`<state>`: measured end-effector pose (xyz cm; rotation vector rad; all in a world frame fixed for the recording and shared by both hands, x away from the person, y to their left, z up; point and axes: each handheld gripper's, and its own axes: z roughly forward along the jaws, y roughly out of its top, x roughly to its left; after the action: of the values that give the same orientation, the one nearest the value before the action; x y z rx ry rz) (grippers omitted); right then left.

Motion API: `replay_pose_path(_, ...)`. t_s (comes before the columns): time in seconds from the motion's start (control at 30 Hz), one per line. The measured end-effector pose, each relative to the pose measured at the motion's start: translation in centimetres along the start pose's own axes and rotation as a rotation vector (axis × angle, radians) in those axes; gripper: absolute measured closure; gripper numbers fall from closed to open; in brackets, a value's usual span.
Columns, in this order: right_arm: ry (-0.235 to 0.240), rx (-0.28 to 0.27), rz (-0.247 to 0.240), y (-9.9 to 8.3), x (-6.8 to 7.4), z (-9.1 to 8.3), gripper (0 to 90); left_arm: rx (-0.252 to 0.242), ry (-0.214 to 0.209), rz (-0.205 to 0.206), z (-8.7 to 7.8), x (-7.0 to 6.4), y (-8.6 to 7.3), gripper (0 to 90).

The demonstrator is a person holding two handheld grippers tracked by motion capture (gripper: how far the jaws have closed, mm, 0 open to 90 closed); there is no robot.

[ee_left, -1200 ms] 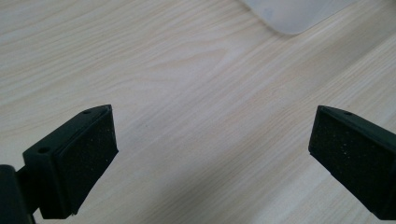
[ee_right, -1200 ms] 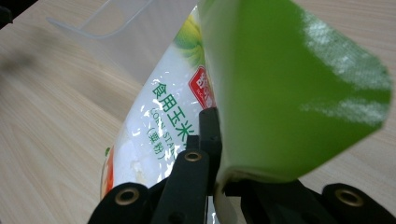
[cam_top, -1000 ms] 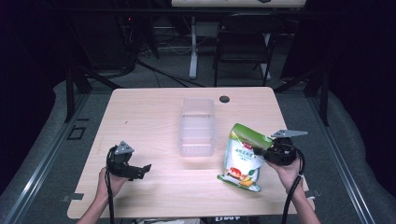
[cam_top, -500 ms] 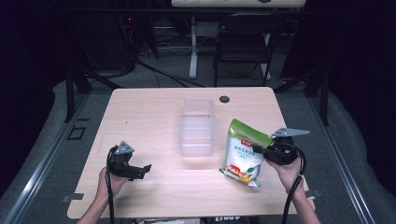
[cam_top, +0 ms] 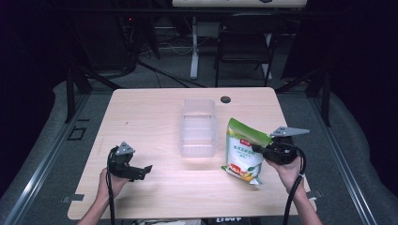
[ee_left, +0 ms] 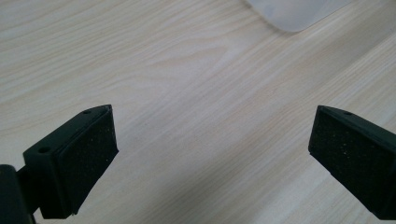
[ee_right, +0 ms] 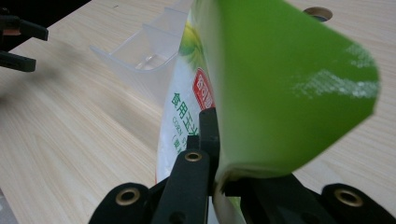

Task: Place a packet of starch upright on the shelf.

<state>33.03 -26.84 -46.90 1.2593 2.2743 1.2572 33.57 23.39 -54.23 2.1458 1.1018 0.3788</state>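
Note:
A green and white food bag (cam_top: 244,151) hangs tilted above the table's right side, its bottom corner near the wood. My right gripper (cam_top: 259,151) is shut on the bag's right edge; up close the bag (ee_right: 280,84) rises between the clamped jaws of that gripper (ee_right: 219,179). A clear plastic bin (cam_top: 198,127) sits empty at the table's middle, just left of the bag, and its open top (ee_right: 147,51) shows beyond the bag. My left gripper (cam_top: 145,169) rests low at the front left, open over bare wood, its pads (ee_left: 88,158) wide apart.
The wooden table (cam_top: 150,112) has a round cable hole (cam_top: 225,99) near its far edge. A corner of the clear bin (ee_left: 299,11) lies ahead of the left gripper. A chair and desk legs stand on the dark floor beyond.
The right gripper has lifted and swung the bag more upright, slightly leftward toward the bin. The left gripper has stayed in place.

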Motion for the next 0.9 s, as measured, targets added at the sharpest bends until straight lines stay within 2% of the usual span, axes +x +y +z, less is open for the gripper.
replay_pose_path(0.23,0.002,-0.005,-0.026,0.6,0.3,0.0,90.0,0.008,-0.007,0.001,0.0,0.0,0.0,1.0)
replay_pose_path(0.9,0.012,0.004,-0.054,2.0,0.4,-0.1,90.0,0.001,-0.003,0.004,0.0,-0.1,0.0,1.0)
